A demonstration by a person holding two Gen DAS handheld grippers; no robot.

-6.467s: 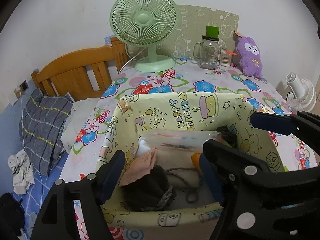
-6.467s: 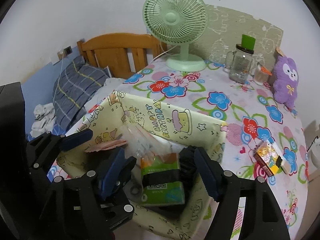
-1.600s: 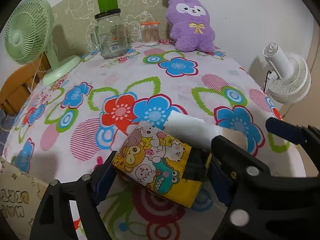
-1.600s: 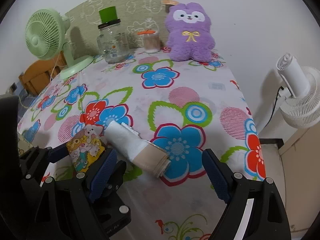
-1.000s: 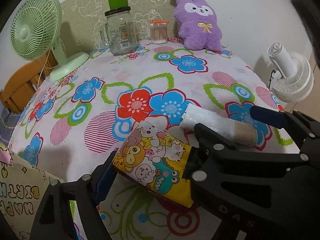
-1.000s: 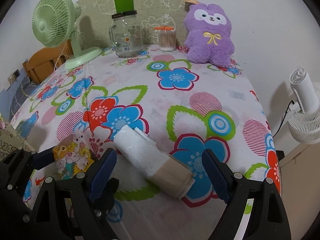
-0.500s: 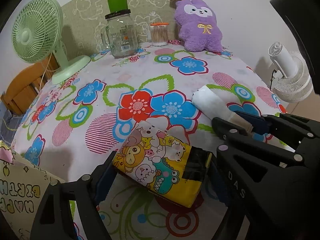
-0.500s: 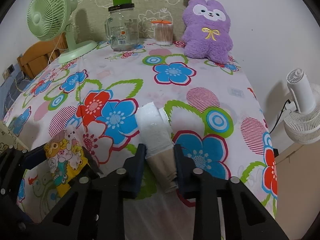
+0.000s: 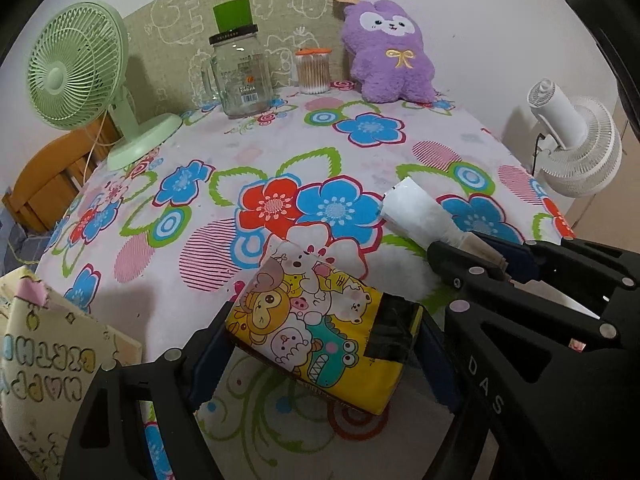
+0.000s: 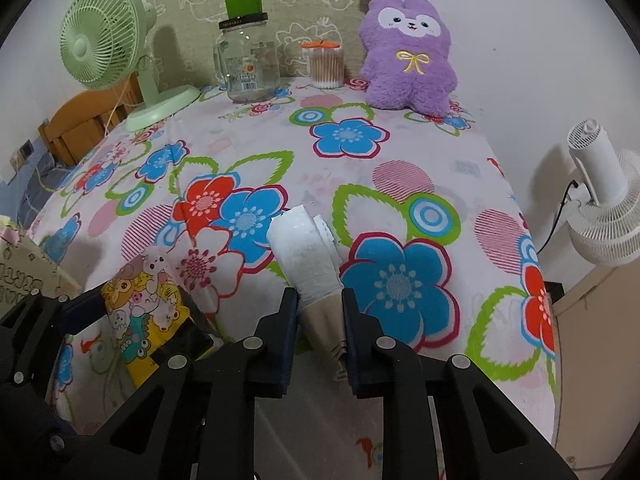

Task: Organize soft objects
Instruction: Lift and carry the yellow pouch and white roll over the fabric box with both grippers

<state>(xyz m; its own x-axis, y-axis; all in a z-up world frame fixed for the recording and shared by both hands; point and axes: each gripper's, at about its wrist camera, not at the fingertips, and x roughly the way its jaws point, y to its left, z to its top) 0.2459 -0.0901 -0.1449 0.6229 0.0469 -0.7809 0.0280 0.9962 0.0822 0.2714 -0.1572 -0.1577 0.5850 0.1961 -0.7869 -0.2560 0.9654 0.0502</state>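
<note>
Step in hand: pickup of two soft items for transfer to the cartoon-print storage box [image 9: 48, 344]. Right gripper [image 10: 318, 308] just closed, now pinching the beige end of the white rolled cloth [image 10: 306, 256]; roll extends forward of the jaws, resting on the floral tablecloth [image 10: 400, 152]. Left gripper [image 9: 320, 344] spread wide, straddling the cartoon-print tissue pack [image 9: 320, 332]; pad contact not confirmed. Next, likely: close left jaws on the pack, lift both, carry left toward the box without snagging the cloth.
</note>
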